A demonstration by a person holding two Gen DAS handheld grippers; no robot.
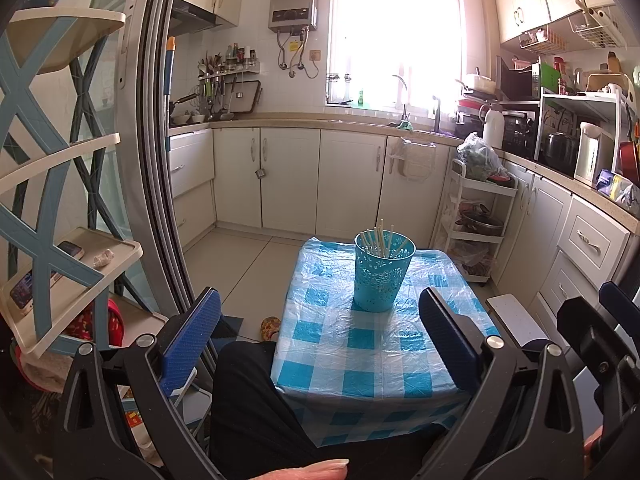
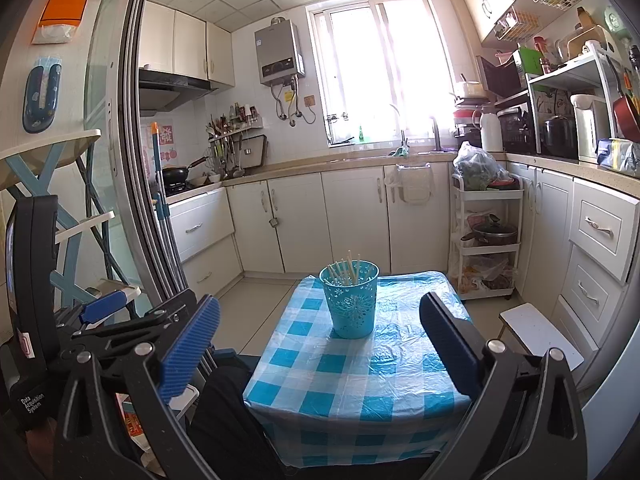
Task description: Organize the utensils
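Chopsticks [image 1: 382, 236] stand in the blue cup [image 1: 383, 276] at 12 o'clock on my counter [image 1: 360, 364]. Left tongs [image 1: 320, 336] and right tongs [image 2: 320, 340] gape empty. Light, stiff, slippery sticks: I judge pinching the upper ends best.

The table [image 1: 372, 360] top is bare on every side of the cup [image 1: 382, 276], which stands upright toward the far edge with chopsticks [image 1: 380, 240] sticking out of its mouth, so the near half of the cloth lies free. Both grippers, the left gripper [image 1: 320, 336] and the right gripper [image 2: 320, 344], hang with jaws spread wide and nothing between them, short of the table's near edge. A dark-clothed leg [image 1: 248, 400] crowds the near left corner, a shelf [image 1: 72, 264] and door frame [image 1: 160, 160] close the left, and a stool [image 2: 540, 334] and trolley [image 2: 486, 240] flank the right.
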